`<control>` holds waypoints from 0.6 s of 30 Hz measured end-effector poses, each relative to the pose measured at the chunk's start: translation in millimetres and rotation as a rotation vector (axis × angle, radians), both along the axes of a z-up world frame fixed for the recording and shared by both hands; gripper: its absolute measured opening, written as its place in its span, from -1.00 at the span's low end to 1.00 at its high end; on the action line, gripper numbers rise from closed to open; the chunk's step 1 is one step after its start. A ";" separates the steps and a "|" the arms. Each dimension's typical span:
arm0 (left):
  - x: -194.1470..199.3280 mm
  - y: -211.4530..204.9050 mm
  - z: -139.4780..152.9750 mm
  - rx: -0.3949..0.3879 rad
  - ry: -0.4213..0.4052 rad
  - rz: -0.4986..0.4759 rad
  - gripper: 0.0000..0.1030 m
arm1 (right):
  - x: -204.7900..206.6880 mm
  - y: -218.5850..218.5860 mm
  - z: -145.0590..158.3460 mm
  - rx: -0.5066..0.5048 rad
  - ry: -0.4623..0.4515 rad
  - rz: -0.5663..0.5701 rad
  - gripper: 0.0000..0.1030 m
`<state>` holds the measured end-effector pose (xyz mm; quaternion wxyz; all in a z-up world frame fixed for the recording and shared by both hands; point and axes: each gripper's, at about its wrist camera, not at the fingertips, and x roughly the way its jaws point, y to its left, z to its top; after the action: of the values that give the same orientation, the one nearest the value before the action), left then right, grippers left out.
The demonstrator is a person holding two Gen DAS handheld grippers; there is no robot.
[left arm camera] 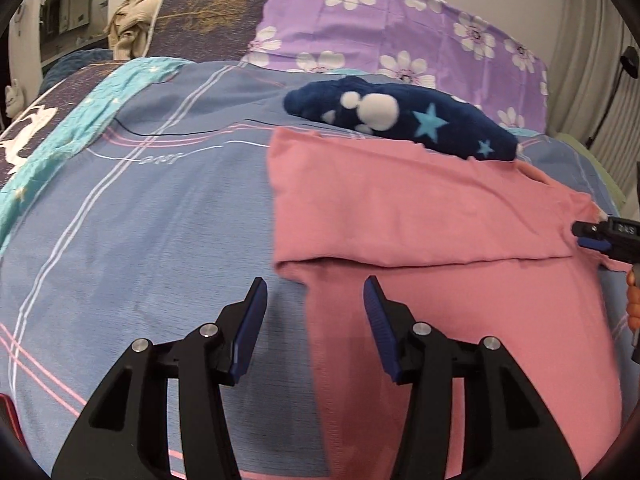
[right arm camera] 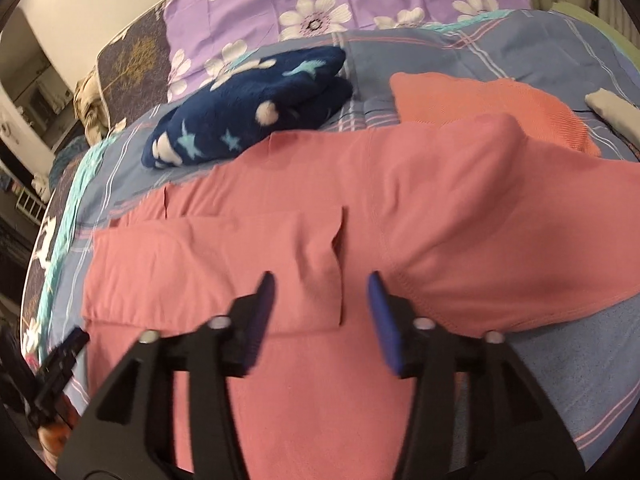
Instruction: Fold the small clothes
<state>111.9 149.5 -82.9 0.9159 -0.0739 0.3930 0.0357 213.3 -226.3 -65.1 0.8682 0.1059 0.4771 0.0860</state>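
Note:
A pink garment (left arm camera: 420,216) lies spread on the bed, with its far part folded over toward me; it also fills the middle of the right wrist view (right arm camera: 320,208). My left gripper (left arm camera: 316,292) is open and empty, just above the garment's left edge. My right gripper (right arm camera: 322,290) is open and empty, above the folded flap near a sleeve. In the left wrist view the right gripper (left arm camera: 596,236) shows at the garment's right edge. In the right wrist view the left gripper (right arm camera: 66,350) shows at the lower left.
A folded dark blue fleece with stars (left arm camera: 400,116) lies just beyond the pink garment. A folded orange cloth (right arm camera: 492,104) and a grey cloth (right arm camera: 612,108) lie at the right. The blue plaid bedsheet (left arm camera: 140,220) covers the bed, with purple flowered bedding (left arm camera: 400,28) behind.

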 end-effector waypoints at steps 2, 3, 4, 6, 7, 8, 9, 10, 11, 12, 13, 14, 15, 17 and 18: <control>3.1 5.7 -3.3 0.025 0.006 0.027 -0.01 | 5.4 10.3 -8.7 -0.030 0.018 0.027 -0.02; 5.5 9.2 -5.2 0.030 0.011 0.039 -0.01 | 7.1 14.5 -10.8 -0.063 0.011 0.024 -0.67; 8.1 13.6 -7.2 0.025 0.020 0.053 -0.01 | 6.0 15.2 -7.8 -0.075 -0.011 0.001 -0.92; 8.8 22.2 -8.4 -0.007 0.023 0.064 -0.01 | 0.5 10.5 6.5 -0.061 -0.078 -0.058 -0.93; 8.4 25.8 -9.0 -0.024 0.021 0.068 -0.01 | -1.5 10.1 13.9 -0.085 -0.106 -0.082 -0.93; 7.5 27.7 -9.7 -0.031 0.021 0.067 -0.02 | -1.8 10.8 16.8 -0.126 -0.121 -0.093 -0.93; 7.3 28.5 -10.9 -0.037 0.022 0.065 -0.02 | -0.6 13.2 17.2 -0.184 -0.125 -0.088 -0.93; 7.7 27.7 -12.1 -0.037 0.023 0.064 -0.03 | 1.2 14.4 14.2 -0.214 -0.115 -0.074 -0.93; 7.4 27.7 -12.6 -0.038 0.022 0.061 -0.04 | 2.9 13.6 11.1 -0.217 -0.105 -0.069 -0.92; 7.0 27.2 -12.7 -0.039 0.018 0.057 -0.10 | 3.8 12.7 6.3 -0.211 -0.087 -0.058 -0.90; 6.4 26.4 -12.4 -0.042 0.013 0.051 -0.16 | 4.5 12.0 1.6 -0.220 -0.066 -0.054 -0.86; 5.6 26.0 -11.8 -0.046 0.008 0.044 -0.21 | 4.3 10.4 -0.9 -0.234 -0.057 -0.061 -0.82; 5.9 24.5 -11.1 -0.048 0.004 0.036 -0.35 | 3.3 9.0 -1.8 -0.250 -0.052 -0.081 -0.71; 4.2 20.6 -8.5 -0.052 -0.010 -0.001 -0.60 | -1.9 4.0 5.1 -0.281 -0.075 -0.162 -0.49; 3.9 17.8 -6.9 -0.053 -0.017 -0.020 -0.73 | -3.7 5.0 11.9 -0.278 -0.100 -0.182 -0.43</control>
<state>115.8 167.2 -89.8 0.9172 -0.0943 0.3869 0.0155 209.6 -221.3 -53.2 0.9014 0.0234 0.4289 -0.0545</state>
